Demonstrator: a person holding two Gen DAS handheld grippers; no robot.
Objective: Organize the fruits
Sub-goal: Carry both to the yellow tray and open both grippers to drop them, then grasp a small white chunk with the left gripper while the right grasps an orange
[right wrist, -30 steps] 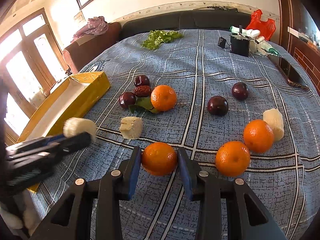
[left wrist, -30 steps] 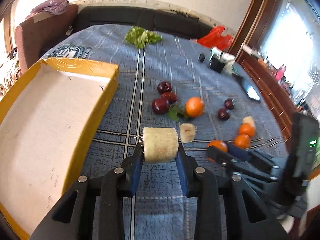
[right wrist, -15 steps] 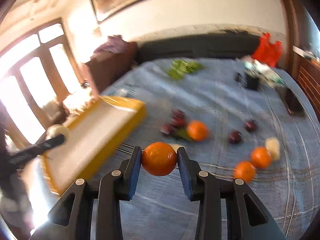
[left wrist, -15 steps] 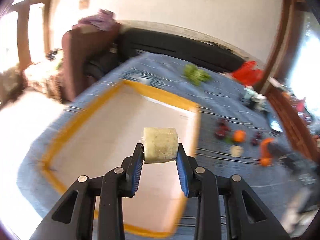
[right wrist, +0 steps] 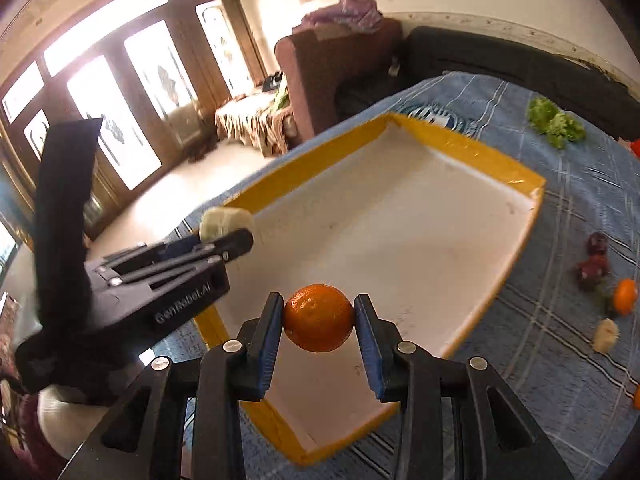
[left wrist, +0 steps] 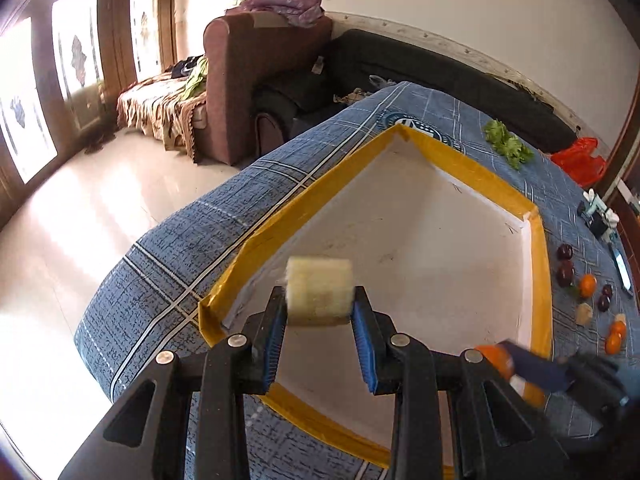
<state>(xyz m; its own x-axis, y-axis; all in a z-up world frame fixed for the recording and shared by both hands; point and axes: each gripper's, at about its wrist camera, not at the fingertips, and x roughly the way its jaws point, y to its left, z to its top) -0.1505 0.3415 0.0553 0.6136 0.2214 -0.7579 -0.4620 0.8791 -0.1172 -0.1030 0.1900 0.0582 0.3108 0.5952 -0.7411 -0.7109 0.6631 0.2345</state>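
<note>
Right wrist view: we hold both fruits over the tray (right wrist: 472, 156), near its corner closest to us.
Left tongs (left wrist: 320, 312) clamp the pale chunk (left wrist: 319, 296); right tongs (right wrist: 319, 320) clamp the orange (right wrist: 319, 317), both directly above the tray floor.

Left gripper (left wrist: 319, 312) clamped on pale cut fruit chunk (left wrist: 319, 296), held above white tray floor near yellow-rimmed tray (left wrist: 538, 264) corner. Right gripper (left wrist: 516, 364) at lower right, blurred, gripping an orange (left wrist: 494, 358) over tray edge. Beyond tray on blue checked tablecloth (left wrist: 168, 280): dark plums (left wrist: 565, 260), more oranges (left wrist: 614, 338), green leaves (left wrist: 508, 145). Brown sofa (left wrist: 256, 80) behind.
</note>
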